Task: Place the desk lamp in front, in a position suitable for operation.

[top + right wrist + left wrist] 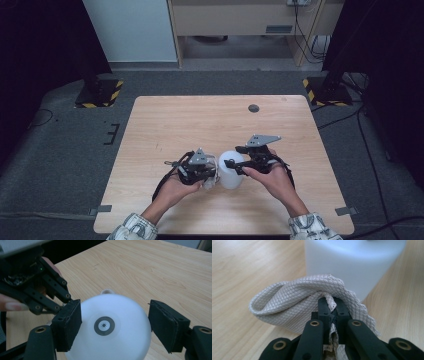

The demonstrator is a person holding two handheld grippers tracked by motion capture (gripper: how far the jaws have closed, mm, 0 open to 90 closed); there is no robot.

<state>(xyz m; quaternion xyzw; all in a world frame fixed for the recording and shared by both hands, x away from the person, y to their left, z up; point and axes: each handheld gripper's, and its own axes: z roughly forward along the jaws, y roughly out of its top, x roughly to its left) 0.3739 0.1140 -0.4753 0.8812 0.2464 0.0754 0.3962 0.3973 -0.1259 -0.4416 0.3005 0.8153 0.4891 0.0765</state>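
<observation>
The left gripper has its jaws fully closed on a quilted beige cloth — the fabric bunches out ahead of the tips and touches the side of a white plastic bottle. The bottle stands on the wooden table, nearer the table's near edge than its far edge, about midway between the side edges. The right gripper straddles the bottle from above, pads partly open; whether they press on it cannot be told.
</observation>
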